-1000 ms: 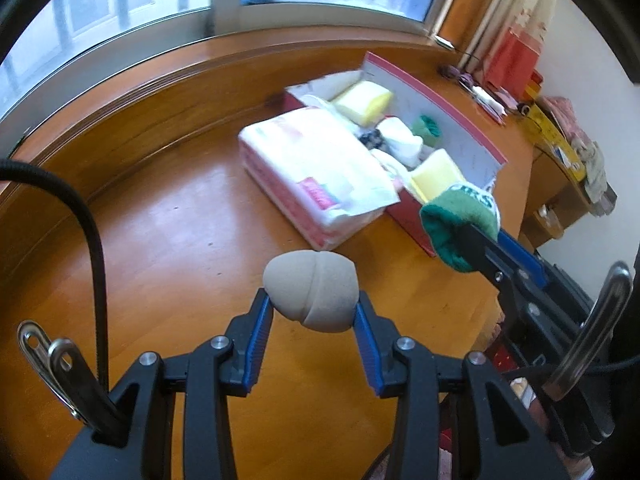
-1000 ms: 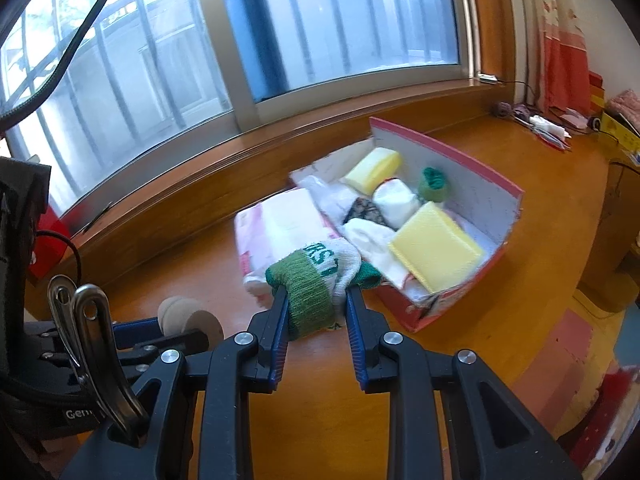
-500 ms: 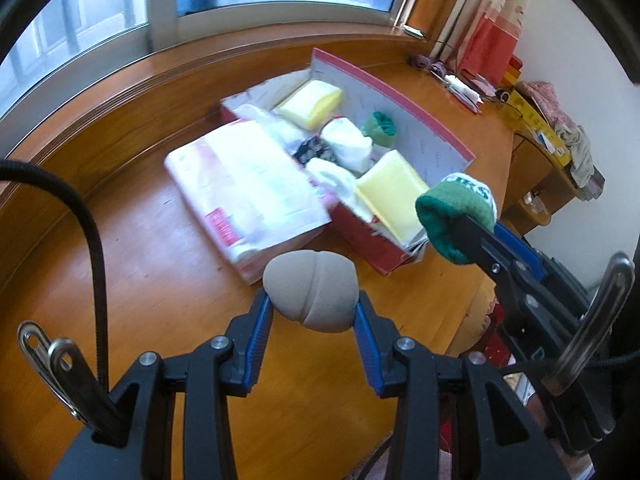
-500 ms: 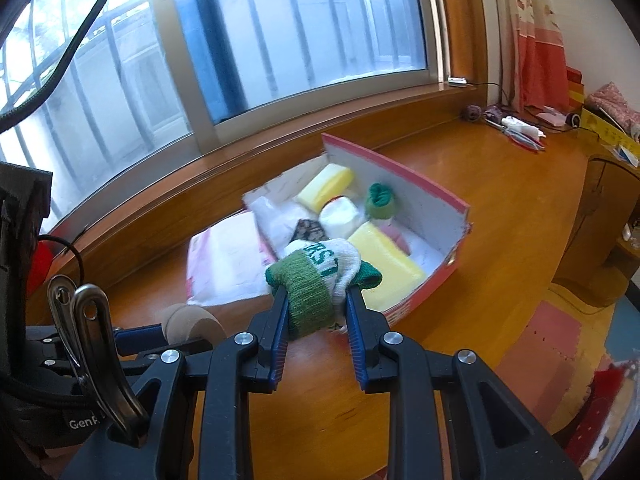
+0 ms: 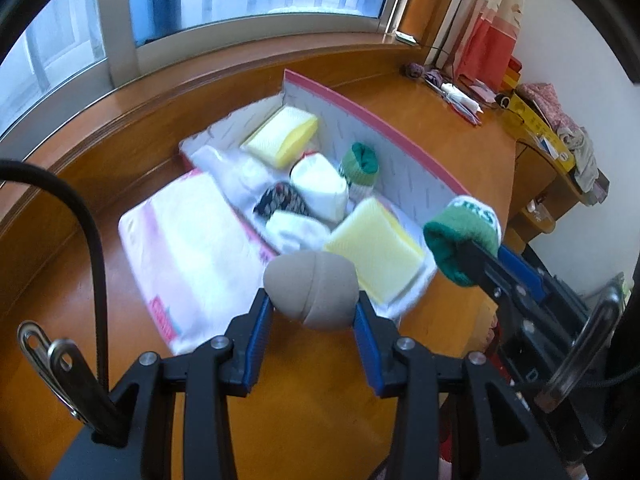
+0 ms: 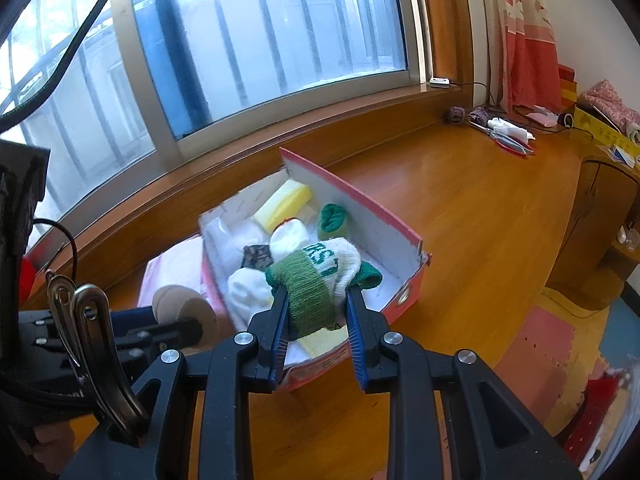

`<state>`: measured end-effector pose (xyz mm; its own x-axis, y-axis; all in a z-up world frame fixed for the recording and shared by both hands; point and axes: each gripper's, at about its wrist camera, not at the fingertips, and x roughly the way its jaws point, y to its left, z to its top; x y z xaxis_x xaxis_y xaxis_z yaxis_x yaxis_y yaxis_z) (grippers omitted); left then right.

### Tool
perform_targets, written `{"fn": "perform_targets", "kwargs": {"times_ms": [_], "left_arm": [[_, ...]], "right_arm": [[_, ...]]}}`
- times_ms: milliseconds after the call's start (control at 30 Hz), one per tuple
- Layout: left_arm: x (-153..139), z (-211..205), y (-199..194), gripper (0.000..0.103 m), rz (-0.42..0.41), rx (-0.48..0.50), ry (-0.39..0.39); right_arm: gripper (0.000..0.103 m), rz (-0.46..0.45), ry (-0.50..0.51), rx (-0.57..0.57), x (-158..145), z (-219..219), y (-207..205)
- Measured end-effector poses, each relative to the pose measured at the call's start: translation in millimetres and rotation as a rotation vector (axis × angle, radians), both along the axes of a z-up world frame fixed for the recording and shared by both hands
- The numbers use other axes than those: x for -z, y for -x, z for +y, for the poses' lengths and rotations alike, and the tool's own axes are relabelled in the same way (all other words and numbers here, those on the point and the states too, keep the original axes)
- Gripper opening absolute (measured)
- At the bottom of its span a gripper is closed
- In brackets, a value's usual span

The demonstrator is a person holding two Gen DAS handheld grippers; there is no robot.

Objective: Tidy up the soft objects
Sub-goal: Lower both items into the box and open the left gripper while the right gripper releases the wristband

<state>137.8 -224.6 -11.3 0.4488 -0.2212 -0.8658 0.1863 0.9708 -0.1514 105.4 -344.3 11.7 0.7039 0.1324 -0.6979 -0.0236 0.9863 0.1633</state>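
My left gripper (image 5: 314, 304) is shut on a beige rolled sock (image 5: 311, 290), held above the wooden sill just short of the pink-edged cardboard box (image 5: 372, 116). My right gripper (image 6: 318, 300) is shut on a green and white rolled sock (image 6: 320, 276), hanging over the near end of that box (image 6: 414, 280). In the left wrist view the same green sock (image 5: 464, 236) shows at the right. Inside the box lie yellow sponges (image 5: 282, 136), white rolled socks (image 5: 320, 184), a dark patterned roll (image 5: 280, 200) and a small green sock (image 5: 362, 162).
A white and pink plastic-wrapped pack (image 5: 192, 248) lies against the box's left side. The window (image 6: 240, 40) runs along the far edge of the sill. Yarn balls, scissors and small clutter (image 6: 496, 126) sit at the far right, near a red curtain (image 6: 528, 40).
Both grippers have travelled across the sill toward the box with their socks still gripped; the box and the pack now appear closer and more central.
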Motion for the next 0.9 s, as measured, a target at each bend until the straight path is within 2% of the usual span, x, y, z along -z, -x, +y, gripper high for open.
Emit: {"fn": "perform_targets", "kwargs": {"times_ms": [500, 700, 900], "left_arm": [[13, -21, -85, 0.042, -0.024, -0.030, -0.041], [32, -19, -118, 0.043, -0.006, -0.052, -0.055], [50, -13, -135, 0.044, 0.015, -0.072, -0.065]], "right_arm": [[0.028, 0.034, -0.016, -0.009, 19, -24, -47], [0.028, 0.062, -0.001, -0.005, 32, -26, -62], [0.028, 0.077, 0.027, -0.014, 43, -23, -67]]}}
